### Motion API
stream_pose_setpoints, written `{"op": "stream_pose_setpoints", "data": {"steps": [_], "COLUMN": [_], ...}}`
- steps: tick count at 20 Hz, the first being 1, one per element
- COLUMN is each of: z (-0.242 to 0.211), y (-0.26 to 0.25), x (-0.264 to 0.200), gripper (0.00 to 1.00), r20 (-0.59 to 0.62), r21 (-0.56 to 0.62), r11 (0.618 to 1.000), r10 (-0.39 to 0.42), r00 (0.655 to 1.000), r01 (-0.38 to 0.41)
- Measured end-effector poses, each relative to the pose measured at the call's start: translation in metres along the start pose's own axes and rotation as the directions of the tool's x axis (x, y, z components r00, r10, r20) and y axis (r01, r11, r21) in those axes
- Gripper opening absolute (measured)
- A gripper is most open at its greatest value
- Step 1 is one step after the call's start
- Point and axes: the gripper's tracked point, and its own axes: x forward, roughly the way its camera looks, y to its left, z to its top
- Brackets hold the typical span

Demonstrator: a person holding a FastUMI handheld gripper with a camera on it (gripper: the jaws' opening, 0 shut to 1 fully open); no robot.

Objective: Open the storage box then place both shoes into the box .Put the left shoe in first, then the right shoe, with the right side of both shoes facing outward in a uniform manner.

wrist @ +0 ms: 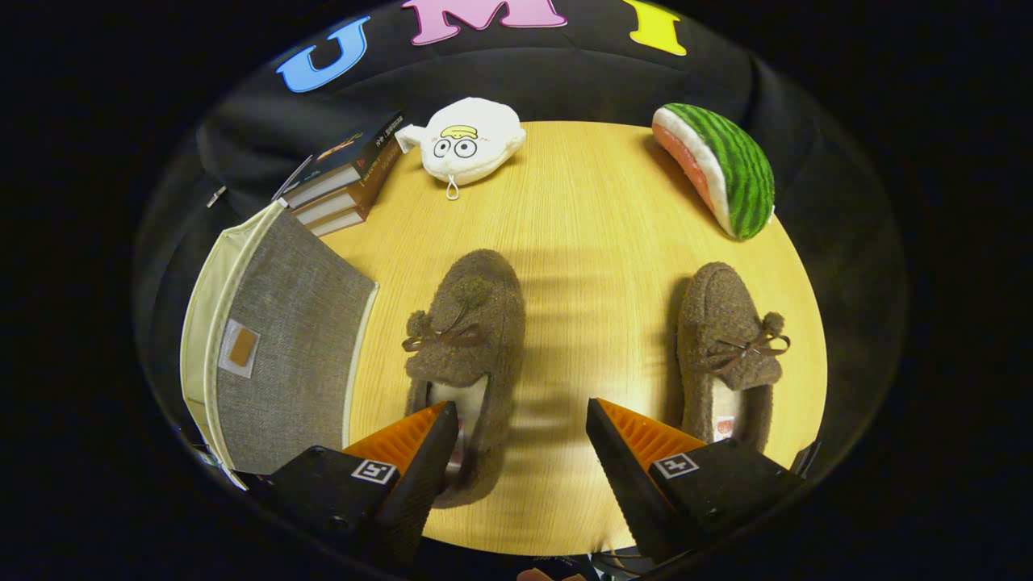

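**Claw open above two shoes, box shut**

The claw (pixel 520 452) hangs wide open over the desk (pixel 597 210), holding nothing; bare wood shows between its fingers. The left finger (pixel 420 460) covers the heel of the left shoe (pixel 468 339), so that shoe's back end is hard to make out. The right shoe (pixel 726 347) lies just beyond the right finger (pixel 629 452), its heel partly cut off by it.

Two brown fuzzy shoes, toes pointing away, well apart. One grey fabric box (pixel 282 347) stands left of the left shoe, lid closed, its near corner hidden behind the claw. Further back: a stack of three books (pixel 347 173), one white plush (pixel 468 141), one watermelon plush (pixel 722 165) at the desk's far right edge.

Open wood lies between the shoes and ahead of them.
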Motion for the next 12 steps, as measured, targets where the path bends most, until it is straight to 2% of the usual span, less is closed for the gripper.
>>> {"op": "stream_pose_setpoints", "data": {"steps": [6, 8, 11, 12], "z": [0.010, 0.008, 0.007, 0.008], "y": [0.003, 0.008, 0.017, 0.018], "x": [0.034, 0.038, 0.041, 0.042], "gripper": [0.98, 0.92, 0.46, 0.37], "r20": [-0.023, -0.031, -0.041, -0.044], "r21": [0.028, 0.031, 0.068, 0.078], "r11": [0.999, 0.997, 0.991, 0.990], "r10": [0.044, 0.076, 0.114, 0.119], "r00": [0.999, 0.997, 0.993, 0.992], "r01": [-0.043, -0.075, -0.112, -0.116]}}
